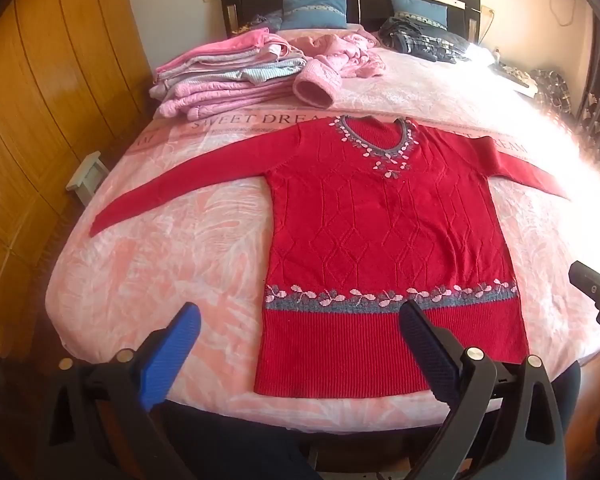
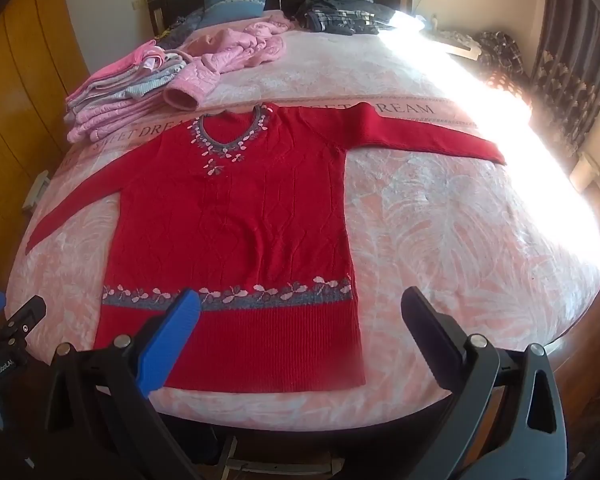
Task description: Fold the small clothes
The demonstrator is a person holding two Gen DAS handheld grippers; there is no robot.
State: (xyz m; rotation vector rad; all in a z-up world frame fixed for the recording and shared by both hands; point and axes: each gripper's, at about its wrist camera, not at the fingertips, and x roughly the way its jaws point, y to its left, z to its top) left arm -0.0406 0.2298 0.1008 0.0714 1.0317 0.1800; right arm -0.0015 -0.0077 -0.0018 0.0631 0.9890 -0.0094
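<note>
The red sweater point(image 1: 384, 216) is lying flat on the bed point(image 1: 160, 280), sleeves spread. The left hand-held gripper point(image 1: 300, 344) is hovering released, hem toward 1 o'clock; the right hand-held gripper point(image 2: 300, 332), likewise released, has it toward 11 o'clock.

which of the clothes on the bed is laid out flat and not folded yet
The red sweater, spread flat with both sleeves out; the pink stack behind it is folded.
</note>
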